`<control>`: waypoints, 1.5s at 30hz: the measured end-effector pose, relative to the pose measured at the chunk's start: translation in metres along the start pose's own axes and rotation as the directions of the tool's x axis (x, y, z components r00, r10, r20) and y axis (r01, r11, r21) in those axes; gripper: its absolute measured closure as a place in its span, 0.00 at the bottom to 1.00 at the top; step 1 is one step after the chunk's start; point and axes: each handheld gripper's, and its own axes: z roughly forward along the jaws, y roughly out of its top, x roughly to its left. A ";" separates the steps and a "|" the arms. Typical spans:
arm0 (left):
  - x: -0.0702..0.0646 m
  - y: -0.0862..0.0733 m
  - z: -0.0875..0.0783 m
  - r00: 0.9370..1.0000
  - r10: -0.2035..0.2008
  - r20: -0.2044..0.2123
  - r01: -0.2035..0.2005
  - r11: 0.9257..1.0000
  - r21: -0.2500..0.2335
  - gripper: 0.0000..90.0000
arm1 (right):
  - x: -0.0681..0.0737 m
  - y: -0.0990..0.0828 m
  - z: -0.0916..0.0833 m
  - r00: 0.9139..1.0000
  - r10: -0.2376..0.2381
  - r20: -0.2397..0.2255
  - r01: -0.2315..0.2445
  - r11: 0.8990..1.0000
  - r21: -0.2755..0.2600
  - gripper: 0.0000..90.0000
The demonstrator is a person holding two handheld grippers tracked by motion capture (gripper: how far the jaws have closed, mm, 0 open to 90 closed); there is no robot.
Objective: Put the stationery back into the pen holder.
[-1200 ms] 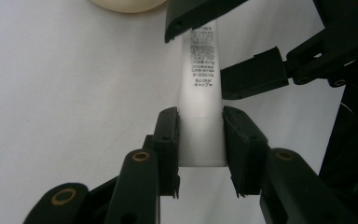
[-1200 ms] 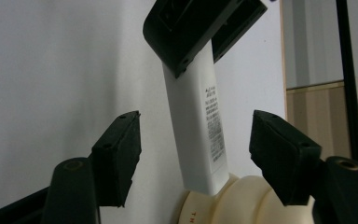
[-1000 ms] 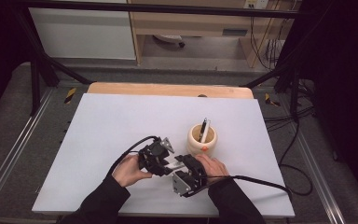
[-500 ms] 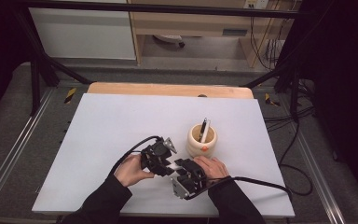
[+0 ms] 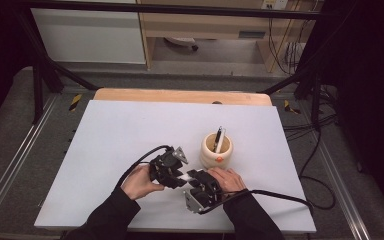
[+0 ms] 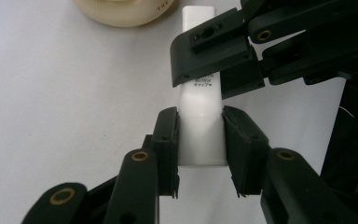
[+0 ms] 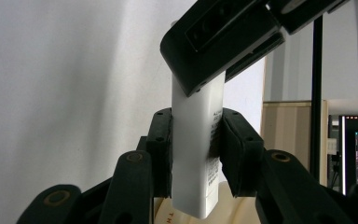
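Observation:
A white flat stick with small print (image 6: 200,140) is held over the table between both grippers. My left gripper (image 6: 200,126) is shut on its lower end. The right gripper's fingers (image 6: 209,51) clamp the same stick farther up. In the right gripper view my right gripper (image 7: 196,140) is shut on the white stick (image 7: 191,158), and the left gripper's finger (image 7: 219,37) crosses it above. In the high view the left gripper (image 5: 167,167) and right gripper (image 5: 200,190) meet near the table's front, just in front of a cream cup (image 5: 216,152).
The cream cup holds a dark pen (image 5: 220,137) that leans on its rim. The white table top (image 5: 130,125) has open room to the left and behind. A wooden board (image 5: 180,96) runs along the far edge. Cables trail off the right side (image 5: 280,195).
Both grippers stay shut on the white stick. The right gripper has shifted very slightly toward the front edge; the cup and pen have not moved.

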 end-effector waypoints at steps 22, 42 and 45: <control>0.019 -0.049 -0.034 0.988 -0.066 -0.138 0.044 0.987 -0.157 0.34 | -0.011 -0.015 -0.006 0.986 0.166 -0.016 -0.166 0.986 0.029 0.75; 0.042 -0.132 -0.044 0.943 -0.257 -0.213 0.203 0.948 -0.247 0.14 | -0.019 -0.049 -0.027 0.842 0.539 -0.022 -0.539 0.842 -0.017 0.75; 0.045 -0.145 -0.045 0.934 -0.285 -0.217 0.223 0.936 -0.273 0.13 | -0.021 -0.054 -0.029 0.797 0.604 -0.018 -0.604 0.796 -0.028 0.75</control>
